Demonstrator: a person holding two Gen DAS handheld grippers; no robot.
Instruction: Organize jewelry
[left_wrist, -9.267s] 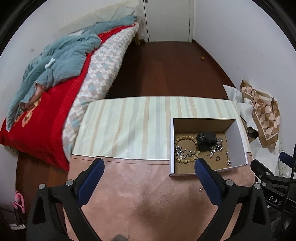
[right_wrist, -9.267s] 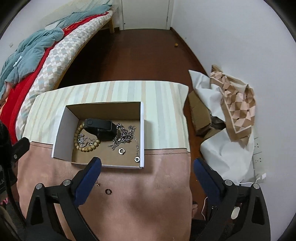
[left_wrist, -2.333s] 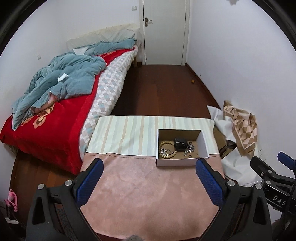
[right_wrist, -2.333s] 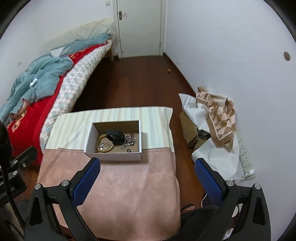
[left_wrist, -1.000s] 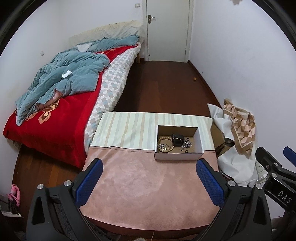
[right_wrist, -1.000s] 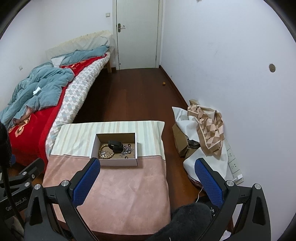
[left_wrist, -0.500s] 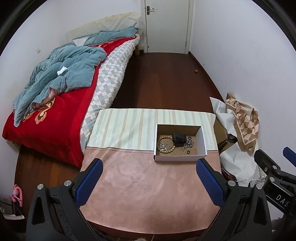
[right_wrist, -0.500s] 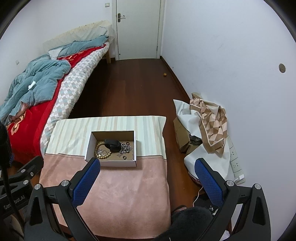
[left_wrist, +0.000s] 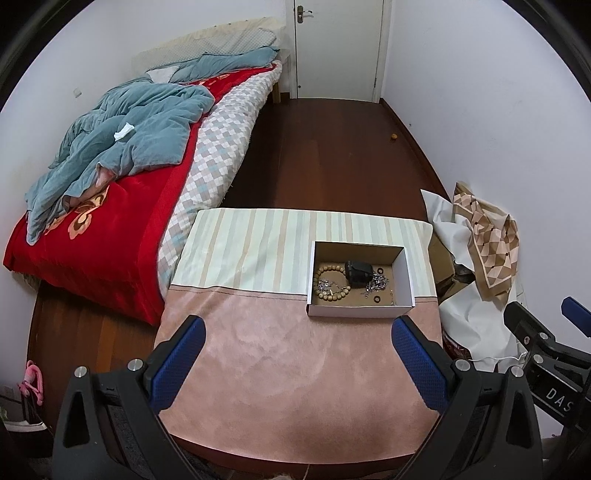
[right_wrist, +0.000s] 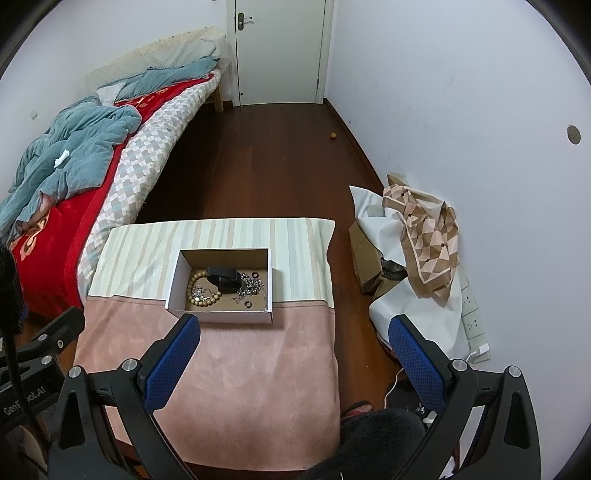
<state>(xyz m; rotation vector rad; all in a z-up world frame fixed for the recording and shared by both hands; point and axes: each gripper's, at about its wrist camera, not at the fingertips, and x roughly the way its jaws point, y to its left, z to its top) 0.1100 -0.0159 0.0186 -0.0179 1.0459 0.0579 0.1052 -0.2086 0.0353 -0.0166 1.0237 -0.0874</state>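
Note:
A small white cardboard box (left_wrist: 408, 275) (right_wrist: 173, 286) sits on the table, on the seam between striped and pink cloth. In it lie a wooden bead bracelet (left_wrist: 330, 282) (right_wrist: 201, 290), a black watch (left_wrist: 359, 272) (right_wrist: 223, 278), silver chains (left_wrist: 376, 282) (right_wrist: 251, 286) and small dark rings (left_wrist: 377, 299) (right_wrist: 248, 304). My left gripper (left_wrist: 295, 358) is open and empty, high above the table's near edge. My right gripper (right_wrist: 295, 354) is open and empty, also well back from the box.
The table (left_wrist: 295, 369) (right_wrist: 240, 369) has a pink cloth in front and a striped cloth (left_wrist: 258, 251) behind. A bed (left_wrist: 110, 166) with red and teal bedding stands left. White bags and a patterned cloth (right_wrist: 424, 229) lie by the right wall. A door (right_wrist: 280, 51) is at the back.
Both grippers have dropped a little and come slightly closer to the table over the last second; the box looks larger. The jewelry in the box has not moved.

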